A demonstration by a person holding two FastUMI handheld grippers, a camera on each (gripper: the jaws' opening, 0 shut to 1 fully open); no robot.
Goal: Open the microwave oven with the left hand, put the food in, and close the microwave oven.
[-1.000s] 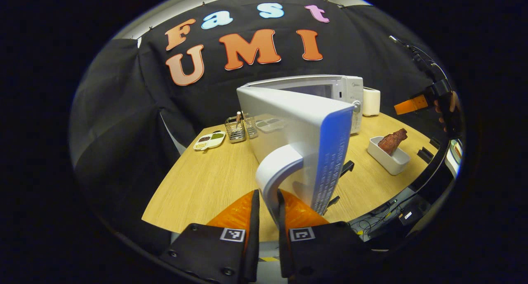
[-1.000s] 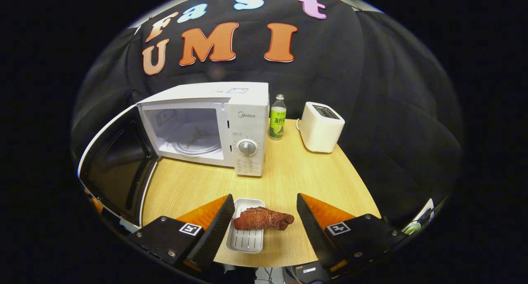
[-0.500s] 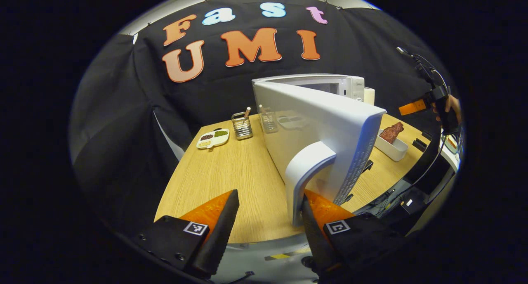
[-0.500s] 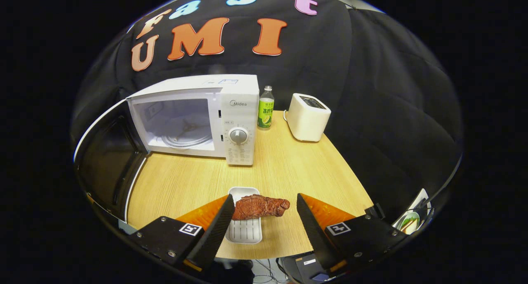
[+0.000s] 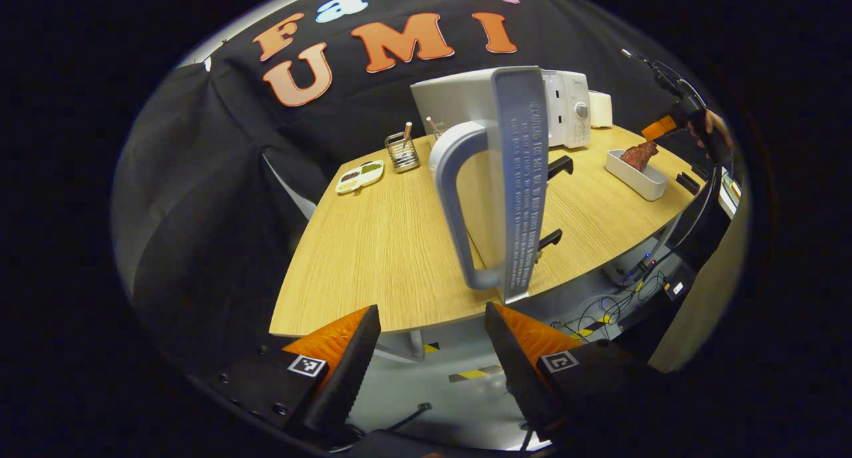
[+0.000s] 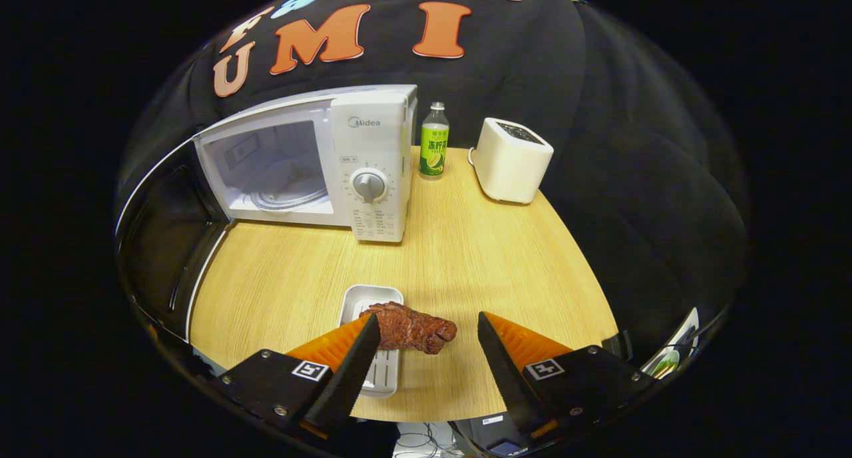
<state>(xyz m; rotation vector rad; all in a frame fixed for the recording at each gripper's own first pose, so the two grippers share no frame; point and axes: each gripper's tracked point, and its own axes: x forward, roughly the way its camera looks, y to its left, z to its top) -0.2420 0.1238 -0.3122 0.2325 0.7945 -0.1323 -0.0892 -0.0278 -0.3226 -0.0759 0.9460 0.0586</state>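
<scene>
While both grippers' fingers gape empty, the microwave door (image 5: 516,178) stands open beside bottle (image 6: 434,140) and toaster (image 6: 511,160).

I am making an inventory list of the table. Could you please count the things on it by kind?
Appliances: 2, the microwave and the toaster.
Bottles: 1, the green bottle.
Dishes and holders: 3, the white tray with the meat, the sectioned dish, the wire holder.
Food pieces: 1.
Total: 7.
</scene>
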